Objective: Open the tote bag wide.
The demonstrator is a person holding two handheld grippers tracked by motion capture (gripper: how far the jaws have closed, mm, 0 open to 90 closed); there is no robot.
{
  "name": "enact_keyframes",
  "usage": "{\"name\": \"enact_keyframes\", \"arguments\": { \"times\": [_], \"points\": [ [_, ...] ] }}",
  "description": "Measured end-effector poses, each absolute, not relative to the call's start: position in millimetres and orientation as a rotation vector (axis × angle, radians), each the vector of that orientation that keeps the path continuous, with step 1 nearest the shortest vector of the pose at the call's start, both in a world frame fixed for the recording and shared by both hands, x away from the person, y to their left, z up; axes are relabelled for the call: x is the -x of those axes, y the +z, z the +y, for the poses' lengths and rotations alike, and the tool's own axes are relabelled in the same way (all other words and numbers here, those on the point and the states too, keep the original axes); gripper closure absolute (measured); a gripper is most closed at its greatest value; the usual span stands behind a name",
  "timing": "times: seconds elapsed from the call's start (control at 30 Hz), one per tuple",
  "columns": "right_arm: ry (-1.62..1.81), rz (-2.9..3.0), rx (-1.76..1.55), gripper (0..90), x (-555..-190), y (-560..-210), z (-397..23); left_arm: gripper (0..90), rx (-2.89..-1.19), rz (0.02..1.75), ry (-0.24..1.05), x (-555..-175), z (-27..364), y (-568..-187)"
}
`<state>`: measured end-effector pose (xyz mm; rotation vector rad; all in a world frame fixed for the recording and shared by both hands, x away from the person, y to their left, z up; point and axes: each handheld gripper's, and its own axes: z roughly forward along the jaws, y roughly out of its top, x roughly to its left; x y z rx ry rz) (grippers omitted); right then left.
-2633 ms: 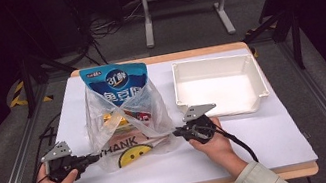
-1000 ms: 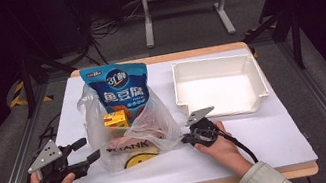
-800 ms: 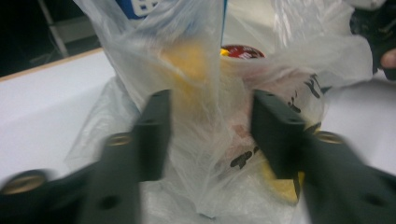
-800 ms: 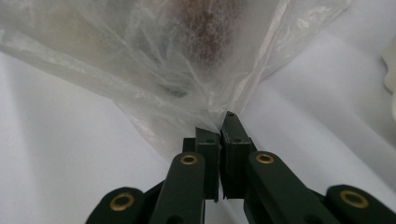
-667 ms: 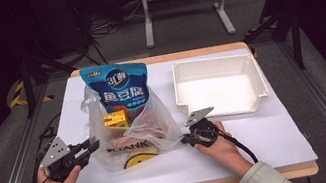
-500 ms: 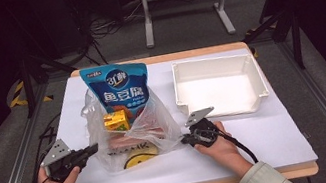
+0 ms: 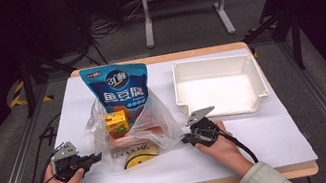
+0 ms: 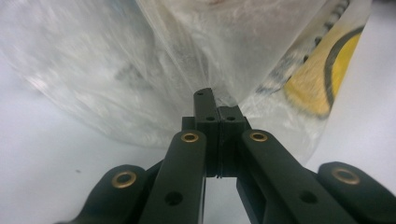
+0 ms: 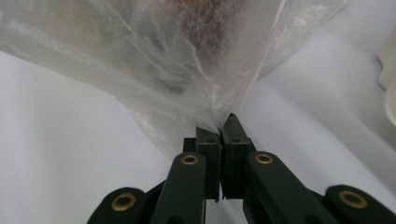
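Now the clear plastic bag [image 7: 132, 132] lies on the white-covered bench [image 7: 271, 138], left of centre, with a yellow smiley print on its near side. Inside it a blue snack pouch [image 7: 121, 86] stands upright with its top rising out of the bag's mouth, and a small yellow-and-green carton [image 7: 117, 125] sits in front of the pouch.

At the bag's left edge, the left hand-held gripper [image 7: 96, 157] has just been closing; in the left gripper view its jaws are pressed together on a pinch of the bag's film [image 8: 205, 93], with the yellow print to the right of them. At the bag's right edge, the right hand-held gripper [image 7: 186, 139] is likewise clamped on the film, and the right gripper view shows the plastic gathered into the closed jaws [image 9: 223, 130]. Both grippers sit low, near the bench surface.

A white rectangular tray [image 7: 252, 63] rests on the bench to the right of the bag, apart from it and just beyond the right hand-held gripper.
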<state>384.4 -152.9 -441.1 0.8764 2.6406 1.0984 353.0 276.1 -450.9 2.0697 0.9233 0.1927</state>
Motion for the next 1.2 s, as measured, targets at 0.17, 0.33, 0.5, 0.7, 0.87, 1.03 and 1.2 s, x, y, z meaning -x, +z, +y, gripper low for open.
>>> {"name": "enact_keyframes", "arguments": {
  "times": [0.17, 0.33, 0.5, 0.7, 0.87, 1.03, 1.2],
  "points": [
    [1.097, 2.636, -0.885, 88.6, -385.0, -439.2, -155.4, 90.0, -2.100, 0.923, 0.170, -354.9, 272.2, -456.3],
    [1.114, 2.627, -0.895, 88.6, -384.4, -434.1, -163.3, 90.0, -2.083, 0.923, 0.153, -354.4, 275.0, -457.4],
    [1.135, 2.628, -0.879, 76.7, -382.0, -432.2, -167.0, 75.9, -2.057, 0.917, 0.172, -351.8, 275.9, -453.8],
    [1.129, 2.501, -0.753, 39.3, -369.7, -406.6, -168.2, 35.4, -2.002, 0.907, 0.285, -346.0, 270.9, -437.4],
    [1.222, 2.420, -0.713, 32.5, -363.1, -384.4, -169.3, 19.7, -1.937, 0.890, 0.407, -334.7, 272.2, -416.3],
    [1.243, 2.401, -0.655, 32.3, -359.0, -370.0, -163.1, 16.7, -1.884, 0.868, 0.484, -323.7, 274.3, -398.5],
    [1.283, 2.387, -0.586, 32.8, -353.5, -356.5, -151.6, 18.3, -1.869, 0.793, 0.491, -314.7, 263.9, -383.9]
  ]
}}
